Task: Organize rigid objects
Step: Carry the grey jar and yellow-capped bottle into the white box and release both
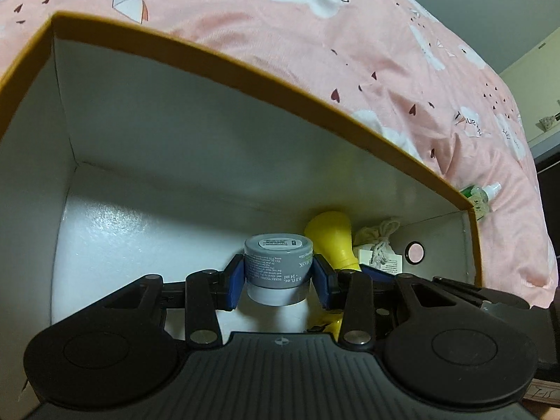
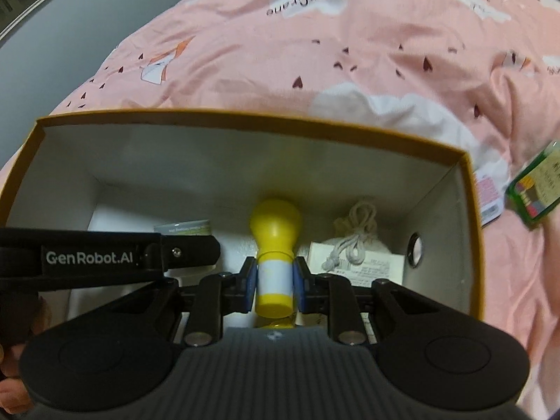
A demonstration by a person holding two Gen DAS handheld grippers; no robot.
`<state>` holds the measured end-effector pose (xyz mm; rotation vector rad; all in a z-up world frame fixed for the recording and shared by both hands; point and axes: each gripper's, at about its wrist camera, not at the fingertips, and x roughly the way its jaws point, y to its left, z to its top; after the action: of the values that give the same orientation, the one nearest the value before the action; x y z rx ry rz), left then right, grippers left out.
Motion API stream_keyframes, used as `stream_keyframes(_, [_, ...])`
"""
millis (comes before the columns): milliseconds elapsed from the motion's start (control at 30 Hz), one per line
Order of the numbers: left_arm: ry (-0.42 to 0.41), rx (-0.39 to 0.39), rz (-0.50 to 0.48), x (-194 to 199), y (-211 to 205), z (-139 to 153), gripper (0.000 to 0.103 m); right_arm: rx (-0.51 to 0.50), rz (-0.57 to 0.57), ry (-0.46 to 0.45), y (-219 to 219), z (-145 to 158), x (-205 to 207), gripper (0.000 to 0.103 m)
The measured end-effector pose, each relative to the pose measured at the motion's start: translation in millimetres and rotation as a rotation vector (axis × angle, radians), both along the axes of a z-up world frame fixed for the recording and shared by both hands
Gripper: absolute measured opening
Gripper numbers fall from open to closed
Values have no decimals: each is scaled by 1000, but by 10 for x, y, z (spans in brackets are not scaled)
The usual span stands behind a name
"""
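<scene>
Left gripper (image 1: 278, 276) pinches grey jar (image 1: 278, 267) inside orange-rimmed box (image 1: 210, 52); right gripper (image 2: 274, 281) pinches yellow bottle (image 2: 274, 241) (drawstring pouch (image 2: 353, 241) just beside).

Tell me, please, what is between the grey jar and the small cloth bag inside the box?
The yellow bottle, held by the right gripper, stands between the grey jar and the cloth bag. The left wrist view shows it best.

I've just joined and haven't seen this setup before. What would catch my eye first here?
Two grippers reach into a yellow-rimmed box on a pink bedspread. The left gripper clamps a grey jar; the right gripper clamps a yellow bottle, beside a small drawstring bag.
</scene>
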<state>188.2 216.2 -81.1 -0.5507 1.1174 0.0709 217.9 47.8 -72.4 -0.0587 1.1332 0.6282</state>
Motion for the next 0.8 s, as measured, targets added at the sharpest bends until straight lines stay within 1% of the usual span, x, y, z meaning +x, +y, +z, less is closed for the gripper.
stream_keyframes(167, [11, 1, -3, 33, 1, -23, 46, 23, 3, 39, -39, -62, 24, 23])
stream_keyframes(200, [14, 3, -4, 35, -2, -26, 46, 33, 0, 38, -60, -47, 18, 28])
stream_keyframes(267, [19, 4, -11, 65, -22, -32, 46, 48, 5, 22, -91, 9, -9, 35])
stream_keyframes(333, [28, 14, -28, 95, -63, -34, 46, 41, 13, -11, -113, 88, -58, 35])
stream_keyframes(433, [39, 18, -46, 133, -123, -50, 46, 41, 12, -36, -182, 171, -99, 35])
stream_keyframes(533, [54, 30, -58, 172, -163, -61, 46, 42, 8, -48, -248, 218, -126, 38])
stream_keyframes(567, [57, 38, -68, 181, -184, -58, 46, 40, 10, -57, -264, 228, -143, 41])
stream_keyframes(700, [67, 70, -85, 188, -232, -44, 47, 31, 14, -77, -305, 237, -176, 42])
stream_keyframes(800, [75, 68, -83, 181, -228, -53, 52, 42, 8, -69, -336, 242, -166, 42])
